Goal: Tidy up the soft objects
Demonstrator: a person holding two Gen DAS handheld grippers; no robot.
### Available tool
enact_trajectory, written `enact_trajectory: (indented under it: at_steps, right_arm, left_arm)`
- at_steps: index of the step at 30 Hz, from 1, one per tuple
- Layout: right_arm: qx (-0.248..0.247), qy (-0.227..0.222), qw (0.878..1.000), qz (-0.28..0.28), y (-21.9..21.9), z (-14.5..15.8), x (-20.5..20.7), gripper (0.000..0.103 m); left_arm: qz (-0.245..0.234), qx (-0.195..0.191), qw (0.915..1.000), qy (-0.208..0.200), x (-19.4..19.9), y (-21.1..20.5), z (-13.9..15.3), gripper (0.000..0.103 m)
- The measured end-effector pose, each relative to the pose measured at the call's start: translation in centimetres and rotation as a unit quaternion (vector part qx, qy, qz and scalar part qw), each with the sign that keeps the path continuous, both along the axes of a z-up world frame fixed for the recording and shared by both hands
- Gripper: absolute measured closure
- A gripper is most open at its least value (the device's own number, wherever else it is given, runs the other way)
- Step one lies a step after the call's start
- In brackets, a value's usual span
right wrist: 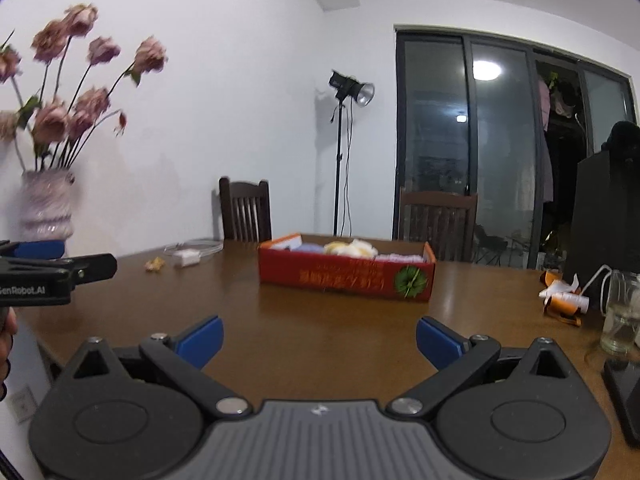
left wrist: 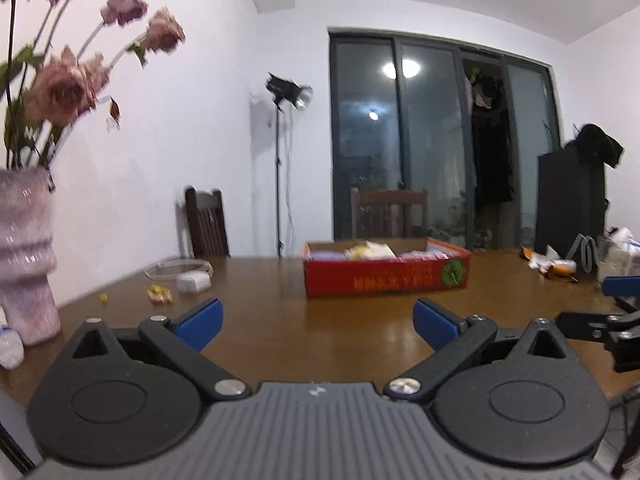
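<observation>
Left wrist view, left to right: vase of dried roses at the table edge, then a white charger with cable and a small yellow wrapper, well clear of the work zone. Left gripper hangs low over the near table edge, jaws spread wide, nothing between them. Red cardboard box sits mid-table, dead ahead; soft items (white/yellow, some pale blue) are already inside it, only their tops visible over the rim. Far right: wrappers and a glass jar.

Right wrist view: same layout, box slightly right of centre. Right gripper also spread wide and empty, beside the left, both aimed at the box.

Judgement: no loose soft item visible on the table, so the task looks either near done or items need rearranging in the box. Both grippers held back and wide probably as a ready/neutral pose.
</observation>
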State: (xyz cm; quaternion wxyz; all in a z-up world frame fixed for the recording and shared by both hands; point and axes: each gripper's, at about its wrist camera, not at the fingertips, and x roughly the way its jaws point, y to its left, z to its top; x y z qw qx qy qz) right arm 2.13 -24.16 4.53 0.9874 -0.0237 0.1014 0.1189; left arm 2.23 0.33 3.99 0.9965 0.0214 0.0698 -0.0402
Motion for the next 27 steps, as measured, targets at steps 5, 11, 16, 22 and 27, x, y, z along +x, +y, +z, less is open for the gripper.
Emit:
enact_trajectory:
  at_steps: [5,11,16,22,27]
  right_arm:
    - [-0.005,0.005,1.000,-0.008,1.0,-0.6,-0.6,0.000]
    - [0.019,0.001,1.000,-0.021,0.4,-0.2,0.0,0.000]
    - [0.018,-0.001,0.999,-0.030,0.3,-0.2,0.1,0.000]
    - [0.023,-0.001,0.999,-0.035,0.1,-0.3,0.2,0.000]
    - [0.023,0.001,0.999,-0.035,0.2,-0.4,0.3,0.000]
  left_arm:
    - [0.015,0.005,0.9999,-0.006,0.5,0.0,0.4,0.000]
    - [0.006,0.011,0.9999,-0.008,0.4,-0.2,0.5,0.000]
    - [0.005,0.008,0.9999,-0.008,0.4,-0.2,0.6,0.000]
    - [0.004,0.012,0.9999,-0.009,0.3,-0.4,0.5,0.000]
    - [0.004,0.014,0.9999,-0.008,0.3,-0.4,0.5,0.000]
